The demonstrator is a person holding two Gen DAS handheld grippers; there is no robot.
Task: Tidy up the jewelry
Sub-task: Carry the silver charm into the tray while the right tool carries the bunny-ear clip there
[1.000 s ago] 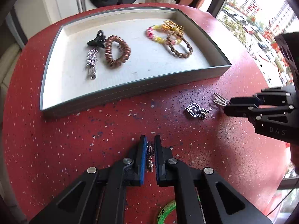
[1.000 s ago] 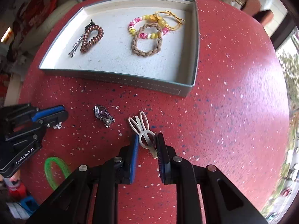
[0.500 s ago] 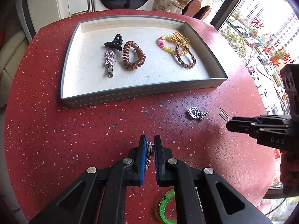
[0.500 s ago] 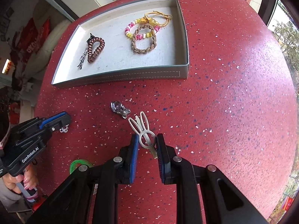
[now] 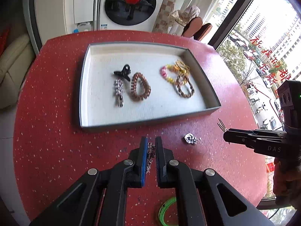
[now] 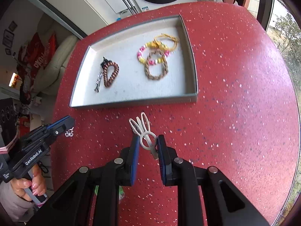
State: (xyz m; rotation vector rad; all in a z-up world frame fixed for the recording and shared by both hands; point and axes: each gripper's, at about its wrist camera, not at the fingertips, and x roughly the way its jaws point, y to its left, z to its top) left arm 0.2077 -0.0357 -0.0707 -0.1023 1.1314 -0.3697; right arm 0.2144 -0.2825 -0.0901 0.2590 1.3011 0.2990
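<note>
Left wrist view: left gripper [image 5: 151, 146] clamps a silver chain [image 5: 149, 151] (dangling), right gripper [image 6: 148, 141] clamps a bunny-ear clip [image 6: 144, 130].

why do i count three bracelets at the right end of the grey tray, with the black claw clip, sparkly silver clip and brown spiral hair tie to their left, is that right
Not quite: the right end of the grey tray holds two bracelets, a pink and yellow beaded bracelet and a brown braided bracelet. The right wrist view shows it. The rest stands.

"GenRobot.AI" on left hand-held gripper [image 6: 70, 130]; "DAS" on right hand-held gripper [image 5: 225, 133]
</note>
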